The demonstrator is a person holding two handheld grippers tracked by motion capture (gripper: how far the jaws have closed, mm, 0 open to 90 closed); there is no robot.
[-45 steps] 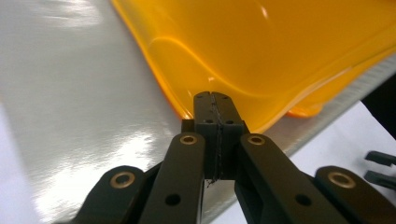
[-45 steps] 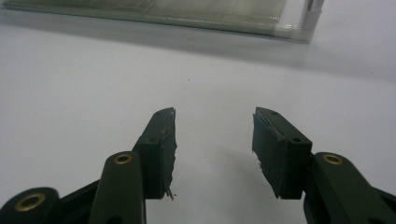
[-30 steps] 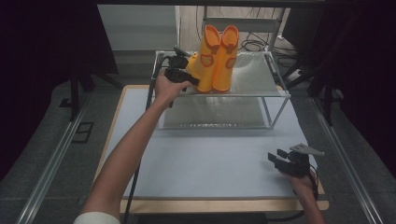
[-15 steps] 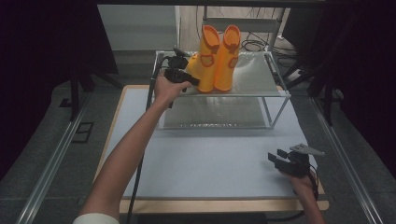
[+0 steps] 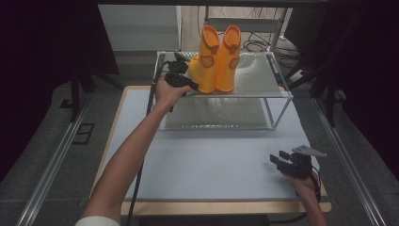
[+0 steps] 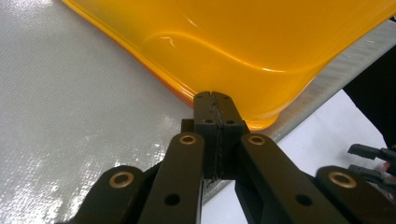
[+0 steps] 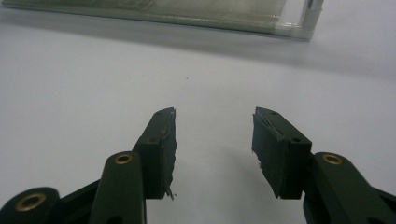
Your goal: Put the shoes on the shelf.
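The left tongs [image 5: 188, 85] sat closed together at the toe of the left yellow boot [image 5: 205, 59] on the shelf [image 5: 254, 82]; the right tongs [image 5: 278, 160] stood apart over the counter [image 5: 211, 155].

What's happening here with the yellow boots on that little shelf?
A person works at a table with a hand-held gripper in each hand. The left gripper is up at the shelf, its jaws shut together with nothing between them, their tips at the toe of the nearer yellow boot, as if nudging it. The second boot stands upright right beside it. The right gripper rests low on the white mat with its jaws open, holding nothing.
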